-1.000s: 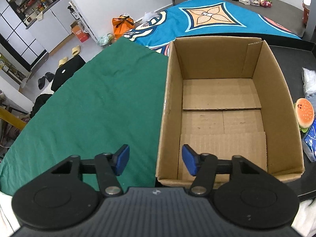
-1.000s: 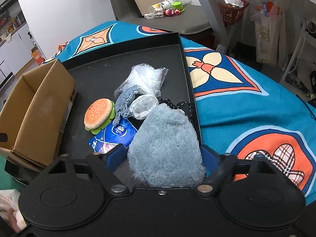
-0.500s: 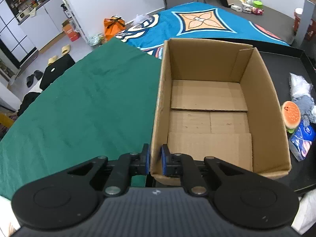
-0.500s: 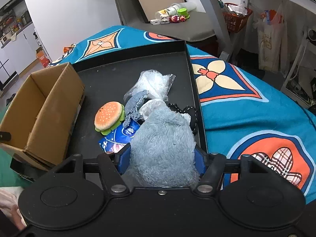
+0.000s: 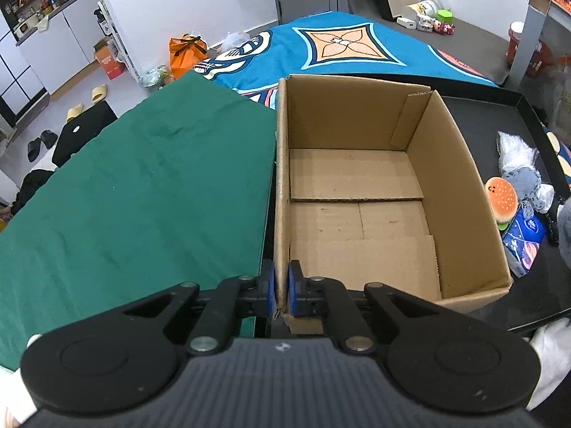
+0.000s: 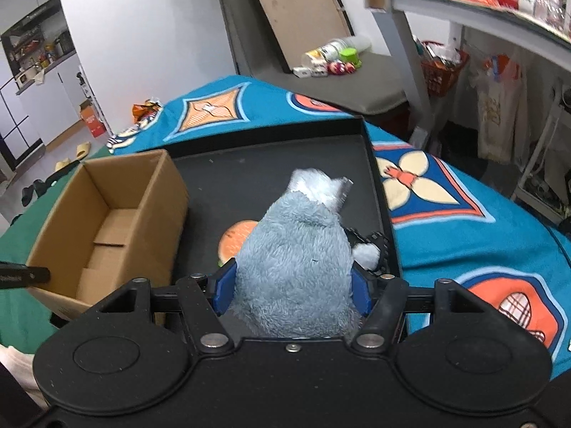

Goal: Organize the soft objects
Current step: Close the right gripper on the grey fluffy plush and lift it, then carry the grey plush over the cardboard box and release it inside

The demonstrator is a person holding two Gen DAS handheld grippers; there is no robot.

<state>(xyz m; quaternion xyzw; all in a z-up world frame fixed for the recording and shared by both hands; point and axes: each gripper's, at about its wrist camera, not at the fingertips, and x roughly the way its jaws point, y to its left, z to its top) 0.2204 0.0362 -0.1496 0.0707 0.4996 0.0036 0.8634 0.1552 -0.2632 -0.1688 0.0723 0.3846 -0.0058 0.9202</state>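
My left gripper (image 5: 281, 285) is shut on the near left wall of an empty cardboard box (image 5: 342, 114). The box stands on the black tray (image 5: 492, 114), and from the right wrist it shows as the box (image 6: 157, 207) on the left. My right gripper (image 6: 292, 285) is shut on a fluffy grey-blue plush toy (image 6: 296, 249), held up above the tray (image 6: 271, 164). A burger plush (image 5: 502, 199) lies to the right of the box, half hidden behind the held toy as an orange burger plush (image 6: 237, 237).
A blue tissue pack (image 5: 524, 235), a grey cloth (image 5: 528, 182) and a clear plastic bag (image 5: 514, 149) lie on the tray by the burger. A green cloth (image 5: 142, 196) covers the surface left of the box. A blue patterned cloth (image 6: 464, 214) lies to the tray's right.
My left jaws came together on the box's left wall. My right jaws squeezed the plush toy and lifted it off the tray, so it now hides most of the pile.
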